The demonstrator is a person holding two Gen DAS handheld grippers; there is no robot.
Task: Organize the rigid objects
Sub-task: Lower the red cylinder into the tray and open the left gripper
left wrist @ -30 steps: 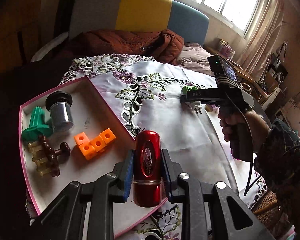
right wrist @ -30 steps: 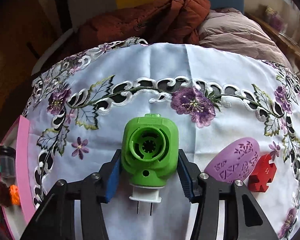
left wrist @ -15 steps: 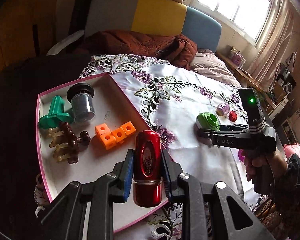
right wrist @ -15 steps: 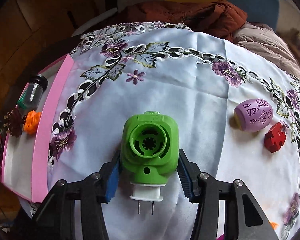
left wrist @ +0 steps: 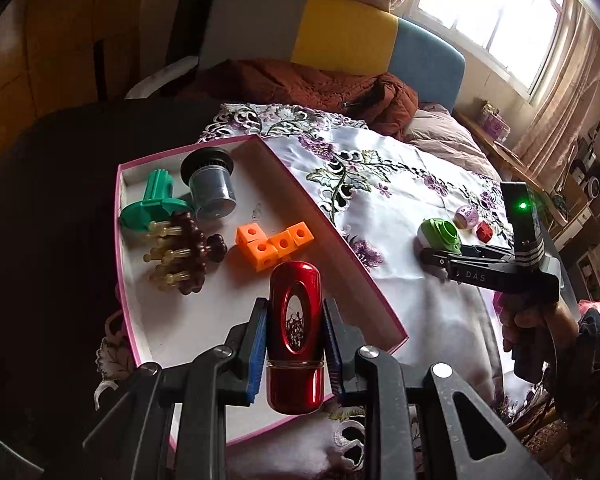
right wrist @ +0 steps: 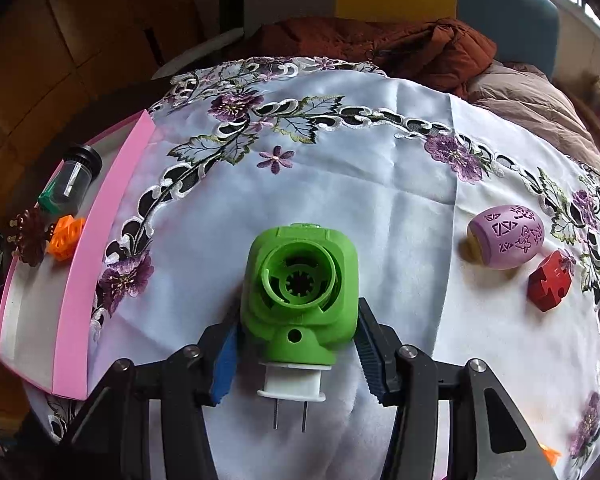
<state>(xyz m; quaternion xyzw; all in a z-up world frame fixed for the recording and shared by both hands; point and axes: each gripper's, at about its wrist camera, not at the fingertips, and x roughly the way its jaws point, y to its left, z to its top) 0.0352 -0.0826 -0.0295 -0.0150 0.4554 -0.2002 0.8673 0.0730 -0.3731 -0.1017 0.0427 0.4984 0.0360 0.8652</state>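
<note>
- Red metallic capsule (left wrist: 295, 336) sits upright between the blue pads of the left gripper (left wrist: 294, 344), clamped at mid-body, above the near corner of the pink-rimmed tray (left wrist: 336, 236).
- Green plug-in device (right wrist: 300, 292) is pinched by its sides in the right gripper (right wrist: 298, 344), jaws about half spread, prongs toward the camera, above the embroidered cloth (right wrist: 380, 200).
- Purple egg (right wrist: 506, 237) and red block (right wrist: 550, 286) lie on the cloth to the right, close together.
- Orange cubes (left wrist: 274, 245) lie inside the tray.

Daylight glares from the window (left wrist: 496, 20), corners fall dark, and fisheye bends the edges
</note>
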